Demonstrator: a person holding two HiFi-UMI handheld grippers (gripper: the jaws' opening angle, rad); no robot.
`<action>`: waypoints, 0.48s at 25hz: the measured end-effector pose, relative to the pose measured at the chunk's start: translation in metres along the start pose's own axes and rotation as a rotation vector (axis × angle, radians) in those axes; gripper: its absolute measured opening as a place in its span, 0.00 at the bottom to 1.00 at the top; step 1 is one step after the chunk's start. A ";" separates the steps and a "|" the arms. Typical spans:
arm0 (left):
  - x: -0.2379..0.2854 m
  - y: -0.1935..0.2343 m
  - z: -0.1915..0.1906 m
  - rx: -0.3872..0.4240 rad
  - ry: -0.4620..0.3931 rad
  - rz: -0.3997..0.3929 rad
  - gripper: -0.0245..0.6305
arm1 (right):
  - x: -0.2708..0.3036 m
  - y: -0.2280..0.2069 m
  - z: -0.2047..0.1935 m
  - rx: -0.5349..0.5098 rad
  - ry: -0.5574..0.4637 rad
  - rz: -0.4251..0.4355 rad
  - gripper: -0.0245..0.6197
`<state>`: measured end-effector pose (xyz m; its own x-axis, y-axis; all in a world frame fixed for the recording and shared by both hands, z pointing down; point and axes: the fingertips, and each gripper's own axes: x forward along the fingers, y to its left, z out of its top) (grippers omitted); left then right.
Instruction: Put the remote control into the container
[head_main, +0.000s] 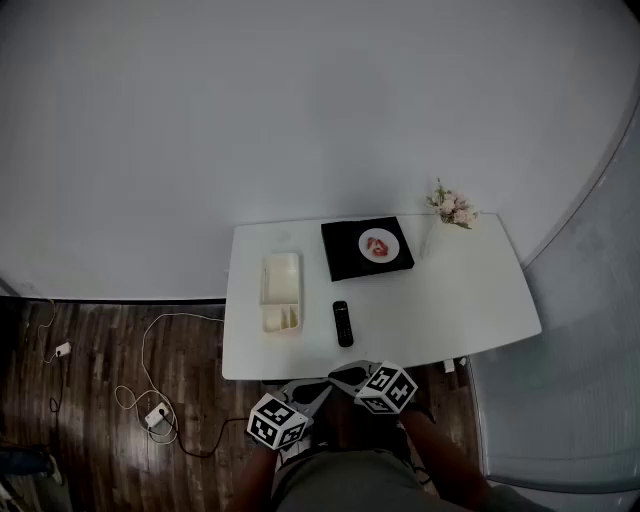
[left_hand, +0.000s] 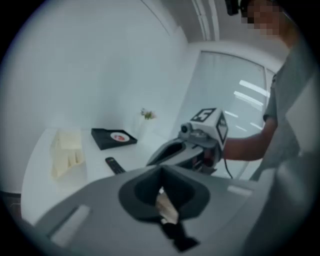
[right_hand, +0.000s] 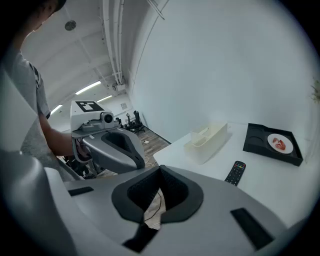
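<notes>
In the head view the left gripper (head_main: 320, 393) and the right gripper (head_main: 341, 376) hang side by side at the near edge of the white table (head_main: 470, 300), tips almost touching each other; the remote control (head_main: 343, 323) lies flat on the table just ahead of them, apart from both; the cream container (head_main: 281, 291) sits ahead and to the left of the remote, and a black tray (head_main: 350, 255) with a small plate (head_main: 380, 244) lies further ahead. In the left gripper view its jaws are pressed together with nothing between them; the remote (left_hand: 115, 165) lies ahead and to the left, the container (left_hand: 66, 152) further left. In the right gripper view its jaws are likewise closed on nothing; the remote (right_hand: 235, 173) lies ahead to the right, the container (right_hand: 207, 141) beyond it.
</notes>
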<state>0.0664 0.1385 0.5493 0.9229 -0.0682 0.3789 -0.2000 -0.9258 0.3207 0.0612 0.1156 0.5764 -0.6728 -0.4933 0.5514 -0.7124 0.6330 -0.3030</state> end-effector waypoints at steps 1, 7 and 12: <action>0.000 0.001 -0.001 -0.003 -0.001 0.000 0.04 | 0.001 0.000 0.000 0.001 0.000 0.000 0.06; -0.001 0.005 -0.003 -0.009 0.002 0.001 0.04 | 0.005 -0.001 0.001 0.002 0.000 -0.001 0.06; 0.001 0.006 -0.005 -0.014 0.010 0.003 0.04 | 0.006 -0.002 -0.002 0.009 0.006 -0.003 0.06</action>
<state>0.0644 0.1350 0.5557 0.9189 -0.0668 0.3889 -0.2074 -0.9202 0.3320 0.0590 0.1124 0.5819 -0.6697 -0.4917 0.5566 -0.7160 0.6264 -0.3082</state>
